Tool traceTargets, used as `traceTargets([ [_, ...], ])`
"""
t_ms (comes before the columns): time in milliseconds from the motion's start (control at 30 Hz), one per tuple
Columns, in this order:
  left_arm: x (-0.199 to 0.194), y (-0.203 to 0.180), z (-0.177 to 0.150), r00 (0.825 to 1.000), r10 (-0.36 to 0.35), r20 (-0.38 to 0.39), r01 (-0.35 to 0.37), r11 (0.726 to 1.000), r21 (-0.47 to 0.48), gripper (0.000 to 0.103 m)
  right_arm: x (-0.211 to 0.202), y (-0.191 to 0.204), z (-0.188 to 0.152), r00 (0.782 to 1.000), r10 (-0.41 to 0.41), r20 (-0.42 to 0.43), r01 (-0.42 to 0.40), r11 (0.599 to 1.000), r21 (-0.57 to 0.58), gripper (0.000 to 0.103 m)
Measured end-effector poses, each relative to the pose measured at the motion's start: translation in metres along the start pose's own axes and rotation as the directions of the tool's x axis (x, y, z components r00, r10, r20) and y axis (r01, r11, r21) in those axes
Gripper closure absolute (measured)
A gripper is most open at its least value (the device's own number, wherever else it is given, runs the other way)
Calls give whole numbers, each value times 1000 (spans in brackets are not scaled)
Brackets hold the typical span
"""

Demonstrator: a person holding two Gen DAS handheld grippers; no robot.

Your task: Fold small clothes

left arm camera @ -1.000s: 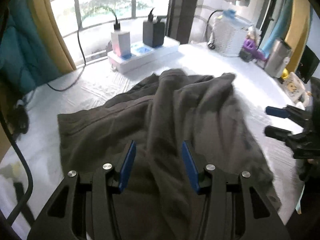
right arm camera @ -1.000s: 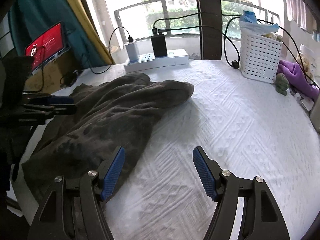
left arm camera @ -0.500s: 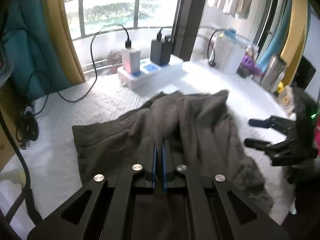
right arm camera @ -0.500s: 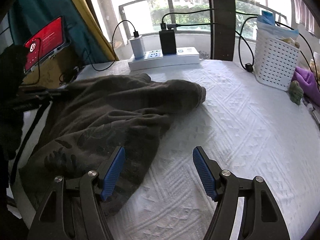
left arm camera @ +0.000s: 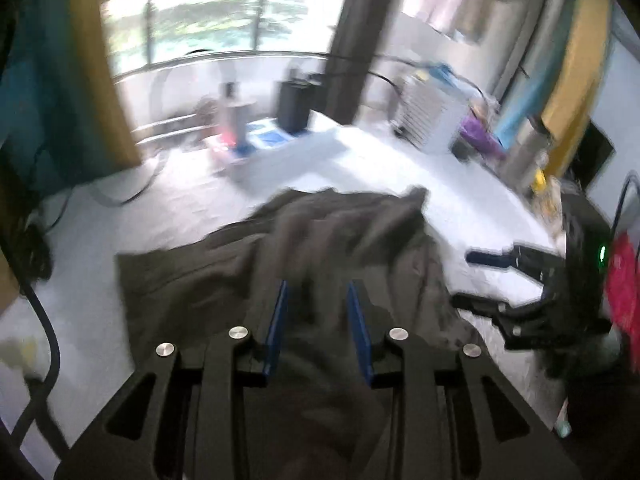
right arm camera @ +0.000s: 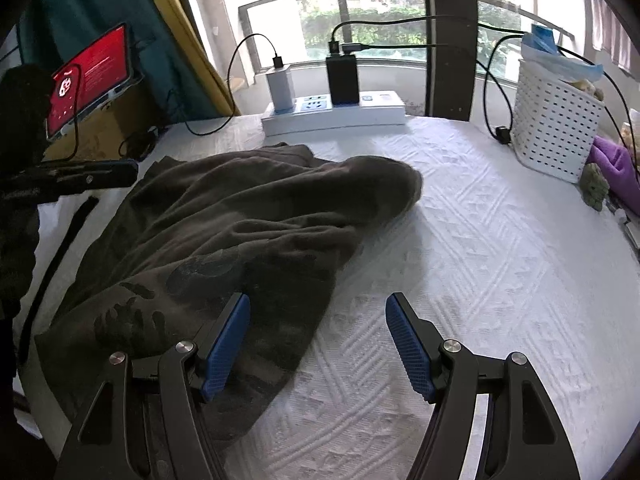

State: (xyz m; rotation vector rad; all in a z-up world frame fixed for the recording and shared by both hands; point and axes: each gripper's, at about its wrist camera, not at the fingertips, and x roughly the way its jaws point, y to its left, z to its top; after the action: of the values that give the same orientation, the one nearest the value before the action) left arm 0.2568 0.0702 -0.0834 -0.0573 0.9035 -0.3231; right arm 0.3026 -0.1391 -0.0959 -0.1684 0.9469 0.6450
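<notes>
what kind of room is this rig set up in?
Probably a room in a home, beside a balcony window. A white quilted cover holds a crumpled dark garment. At the far edge stand a power strip with chargers and a white plastic basket. Curtains hang left.

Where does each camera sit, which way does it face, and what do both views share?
Left wrist: behind the left tongs, jaws opening, over the grey garment; right tongs at right.
Right wrist: behind the open right tongs, facing the window; left tongs at left.
Shared: garment, power strip, white basket.
</notes>
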Motion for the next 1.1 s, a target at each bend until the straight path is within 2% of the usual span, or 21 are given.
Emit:
traceTargets([
  [67, 25, -7, 3, 998, 1, -70, 1, 1000, 27, 73, -4, -1, 0, 1000, -1, 11, 1, 1000, 3, 31],
  [100, 46, -7, 4, 990, 2, -138, 2, 1000, 26, 73, -7, -2, 0, 1000, 0, 17, 0, 1000, 4, 31],
  [200, 74, -4, 6, 980, 29, -198, -27, 999, 17, 73, -14, -5, -3, 1000, 1, 30, -2, 1000, 8, 31],
  [300, 72, -8, 12, 984, 28, -178, -23, 999, 29, 73, -20, -12, -8, 999, -5, 38, 4, 1000, 29, 31],
  [333, 69, -9, 12, 987, 15, -161, -9, 999, 36, 76, -21, -16, -9, 999, -7, 39, 5, 999, 39, 31],
  [367, 64, -11, 13, 991, -6, -134, 12, 999, 45, 85, -21, -17, -10, 999, -8, 39, 6, 999, 45, 31],
  [400, 62, -13, 13, 992, -14, -124, 21, 998, 53, 103, -21, -19, -11, 999, -10, 39, 8, 999, 50, 31],
  [567, 13, -28, 25, 1000, -9, -7, 10, 995, 96, 103, -26, -21, -12, 999, -4, 52, 1, 998, 57, 31],
  [700, -37, -20, 34, 994, 32, 107, -40, 996, 78, 103, -30, -14, -8, 998, 4, 65, -6, 999, 39, 31],
  [767, -52, -10, 34, 988, 63, 140, -73, 995, 61, 103, -29, -8, -4, 998, 9, 67, -11, 1000, 24, 31],
  [933, -65, 30, 29, 977, 148, 154, -148, 989, -10, 103, -25, 11, 5, 997, 31, 69, -31, 999, -11, 31],
  [1100, -50, 71, 13, 977, 190, 95, -182, 979, -90, 103, -6, 30, 13, 997, 63, 39, -62, 997, -38, 31],
])
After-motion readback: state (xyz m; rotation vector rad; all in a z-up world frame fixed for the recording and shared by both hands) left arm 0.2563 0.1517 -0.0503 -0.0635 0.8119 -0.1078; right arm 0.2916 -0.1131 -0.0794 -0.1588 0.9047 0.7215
